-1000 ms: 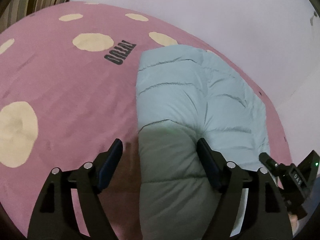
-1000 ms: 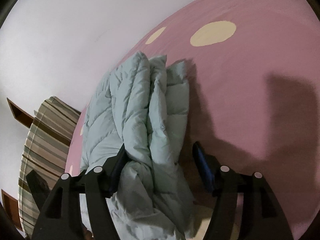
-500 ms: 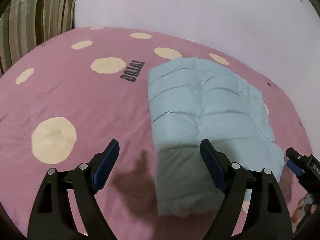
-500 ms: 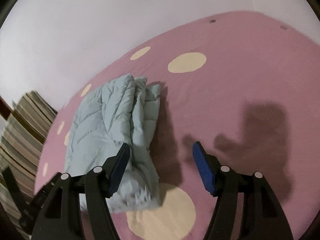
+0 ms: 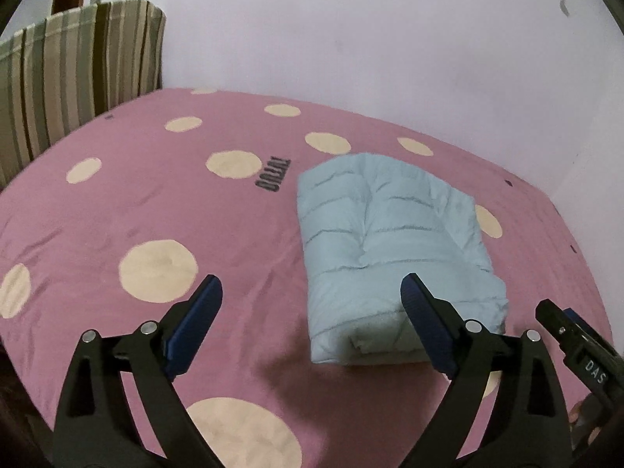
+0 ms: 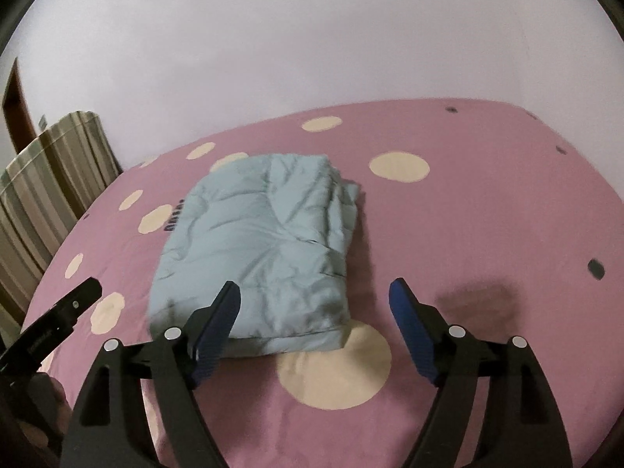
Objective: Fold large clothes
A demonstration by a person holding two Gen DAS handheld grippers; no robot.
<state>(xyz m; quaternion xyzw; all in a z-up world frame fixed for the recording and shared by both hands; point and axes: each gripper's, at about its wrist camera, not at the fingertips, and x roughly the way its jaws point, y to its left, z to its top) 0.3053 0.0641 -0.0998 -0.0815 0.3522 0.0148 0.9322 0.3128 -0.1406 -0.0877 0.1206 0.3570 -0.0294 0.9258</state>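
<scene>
A light blue puffer jacket point(image 5: 390, 241) lies folded into a compact block on the pink bed. It also shows in the right wrist view point(image 6: 261, 249). My left gripper point(image 5: 312, 292) is open and empty, held above the bed just short of the jacket's near edge. My right gripper point(image 6: 314, 300) is open and empty, held above the jacket's near right corner. Neither gripper touches the jacket. The right gripper's tip shows at the lower right of the left wrist view point(image 5: 577, 343).
The pink bedsheet point(image 5: 156, 202) has cream dots and a dark printed word. A striped headboard cushion point(image 5: 74, 74) stands at the left. A pale wall point(image 5: 370, 39) runs behind the bed and close along its right side.
Both grippers have pulled back and up from the jacket, which now lies farther away, folded and free. The jacket no longer sits between the fingers.
</scene>
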